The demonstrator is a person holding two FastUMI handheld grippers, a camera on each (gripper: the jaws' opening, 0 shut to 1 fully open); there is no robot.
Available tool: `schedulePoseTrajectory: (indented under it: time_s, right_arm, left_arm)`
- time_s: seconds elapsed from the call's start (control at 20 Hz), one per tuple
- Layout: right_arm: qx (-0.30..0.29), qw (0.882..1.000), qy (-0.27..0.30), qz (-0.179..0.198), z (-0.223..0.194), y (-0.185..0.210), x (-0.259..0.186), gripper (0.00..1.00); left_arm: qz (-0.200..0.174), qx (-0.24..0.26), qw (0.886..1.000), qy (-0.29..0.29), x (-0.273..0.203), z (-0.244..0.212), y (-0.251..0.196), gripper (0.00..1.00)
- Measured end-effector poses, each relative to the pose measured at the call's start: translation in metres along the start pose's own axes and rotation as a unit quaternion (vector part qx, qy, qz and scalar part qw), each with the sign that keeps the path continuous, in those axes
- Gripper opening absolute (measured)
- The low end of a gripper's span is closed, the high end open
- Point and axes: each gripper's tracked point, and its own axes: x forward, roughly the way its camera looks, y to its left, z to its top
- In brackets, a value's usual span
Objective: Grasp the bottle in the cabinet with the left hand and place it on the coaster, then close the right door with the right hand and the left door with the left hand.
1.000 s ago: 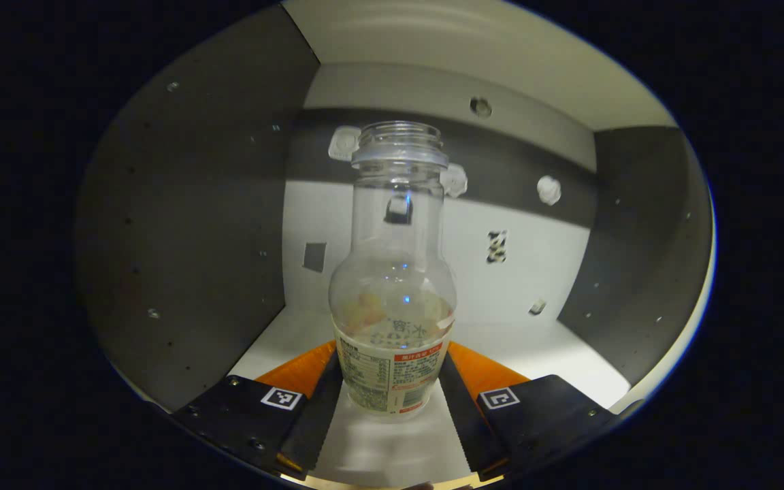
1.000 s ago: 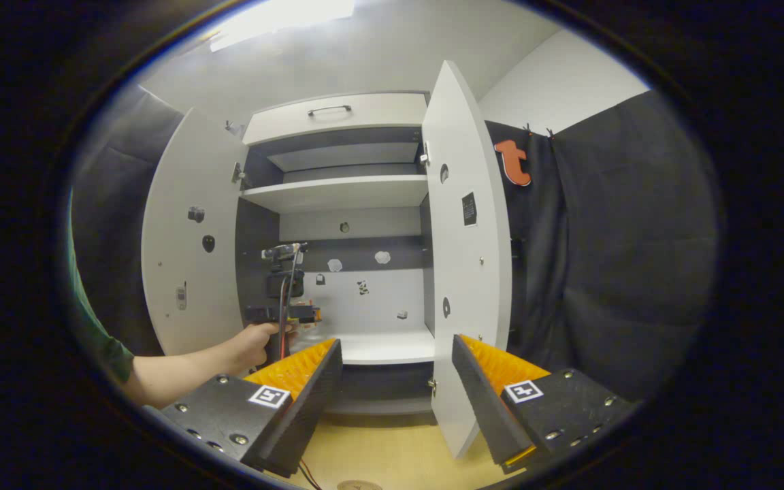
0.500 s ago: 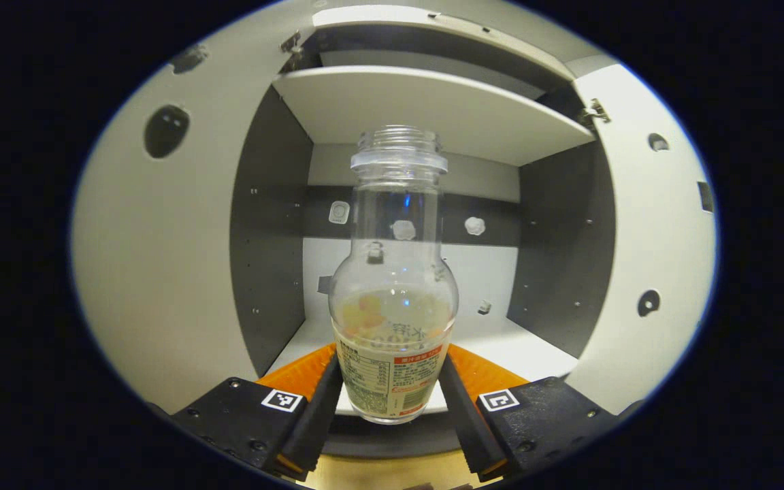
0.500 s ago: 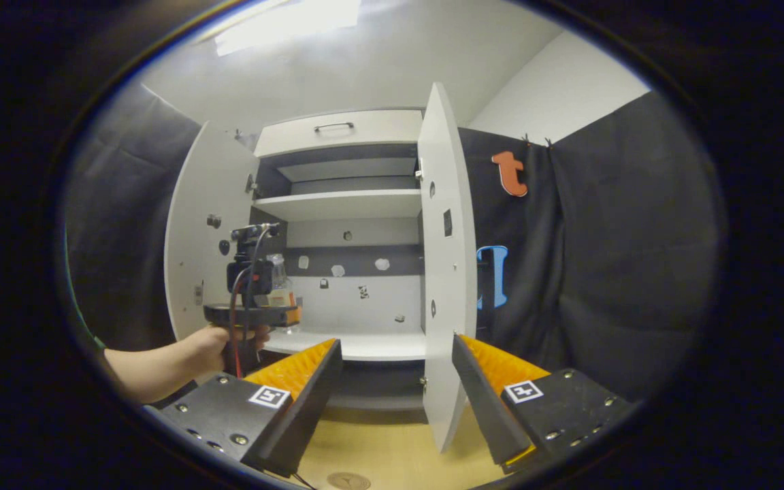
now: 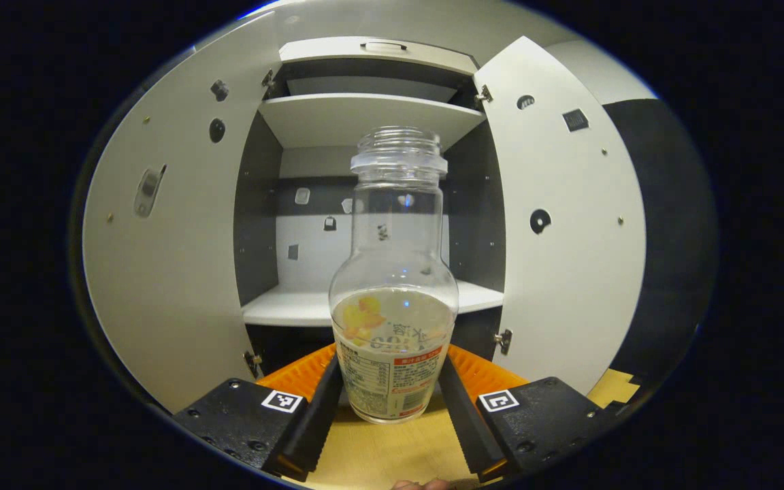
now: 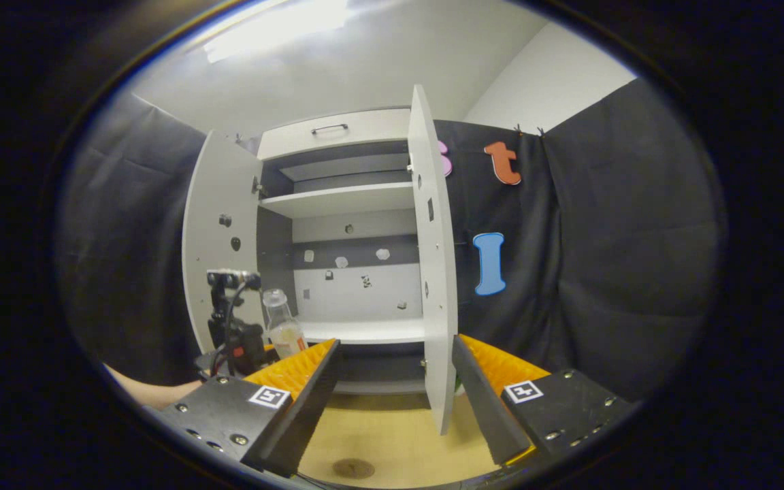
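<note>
Cabinet (image 5: 365, 116) stands with left door (image 5: 167, 272) and right door (image 5: 569, 258) swung wide. Left gripper (image 5: 390, 398) clamped on bottle (image 5: 392, 286), upright, uncapped (a little pale liquid inside), held out in front of the shelves above the wooden table (image 6: 392, 435). Right gripper (image 6: 392, 388) fingers apart, holding nothing. Coaster (image 6: 354, 467) on the table below it.

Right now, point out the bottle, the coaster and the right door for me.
bottle (image 5: 392, 299): left gripper view, its rounded belly.
coaster (image 6: 354, 468): right gripper view, its top face.
right door (image 6: 433, 272): right gripper view, its inner face.
</note>
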Motion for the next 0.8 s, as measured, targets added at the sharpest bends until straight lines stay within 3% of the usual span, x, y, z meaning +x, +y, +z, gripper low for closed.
schedulePoseTrajectory:
  time_s: [0.2, 0.4, 0.65, 0.8]
  right_arm:
    - [-0.006, 1.0, 0.018, -0.018, -0.015, -0.019, -0.015, 0.99]
    - [0.007, 0.999, 0.027, -0.044, -0.027, -0.034, -0.023, 0.99]
    - [0.018, 0.997, 0.032, -0.07, -0.035, -0.057, -0.018, 0.99]
    - [0.016, 0.994, 0.042, -0.095, -0.044, -0.075, -0.009, 0.99]
  left_arm:
    - [-0.015, -0.017, 0.999, 0.027, -0.024, -0.068, -0.027, 0.79]
    - [-0.083, -0.032, 0.994, 0.063, -0.05, -0.137, -0.072, 0.8]
    - [-0.144, -0.003, 0.987, 0.075, -0.071, -0.19, -0.105, 0.8]
    - [-0.158, 0.02, 0.983, 0.094, -0.079, -0.22, -0.11, 0.8]
